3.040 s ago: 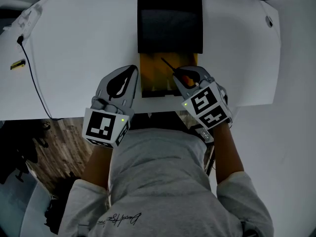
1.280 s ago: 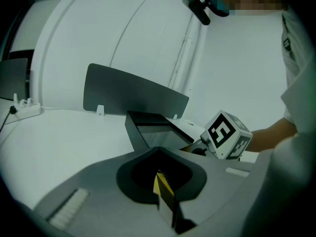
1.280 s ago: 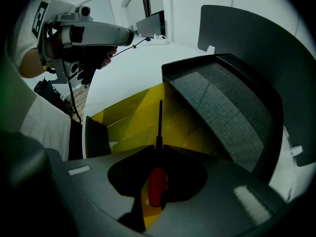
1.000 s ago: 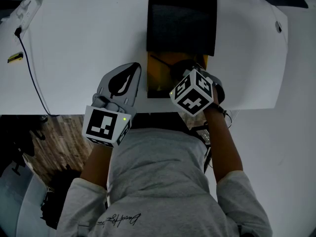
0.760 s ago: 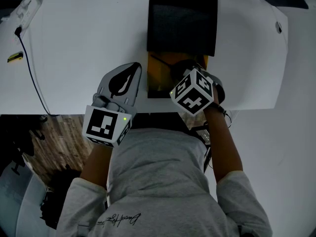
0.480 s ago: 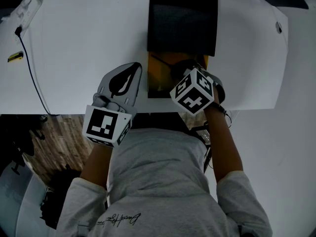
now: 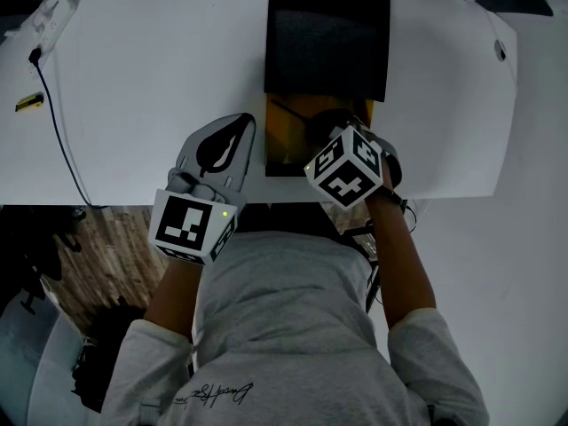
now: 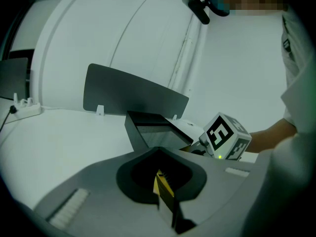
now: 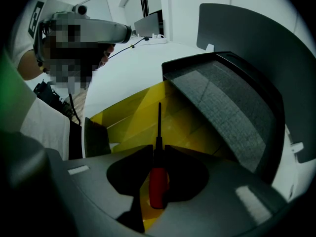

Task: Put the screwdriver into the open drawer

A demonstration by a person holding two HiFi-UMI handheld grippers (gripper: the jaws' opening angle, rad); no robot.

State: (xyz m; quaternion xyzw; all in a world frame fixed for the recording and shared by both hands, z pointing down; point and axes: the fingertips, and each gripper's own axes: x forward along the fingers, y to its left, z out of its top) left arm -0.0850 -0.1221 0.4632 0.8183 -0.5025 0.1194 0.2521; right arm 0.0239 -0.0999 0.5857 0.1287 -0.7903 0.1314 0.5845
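Here the right claw point(image 9: 158, 151) was clamped on the red-handled screwdriver point(image 9: 157, 184), its shaft pointing over the open yellow drawer point(image 9: 185, 127), whose far end sat under the dark cabinet point(image 7: 327, 34). The left claw point(image 7: 219, 149), closed and empty, lay over the white desk point(image 7: 133, 69) just beside the drawer.

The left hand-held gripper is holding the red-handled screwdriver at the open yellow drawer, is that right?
No. The right hand-held gripper, not the left, is holding the red-handled screwdriver at the open yellow drawer; the right gripper view shows it.
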